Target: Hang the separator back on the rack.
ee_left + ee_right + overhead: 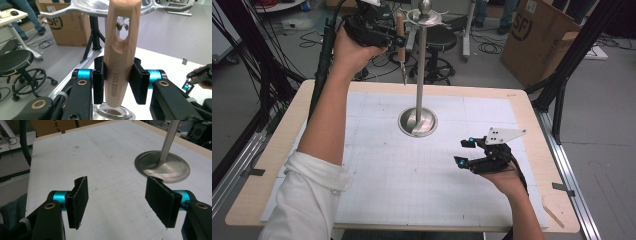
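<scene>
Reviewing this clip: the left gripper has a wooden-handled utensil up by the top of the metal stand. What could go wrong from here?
1. The left gripper holds the wooden handle by its tapered lower part only; it might pivot or slip between the fingers.
2. The handle's hole must meet a hook on the stand's top ring; a miss could knock the tall stand.
3. The right gripper hovers open, away from the base, so nothing steadies the stand.
</scene>
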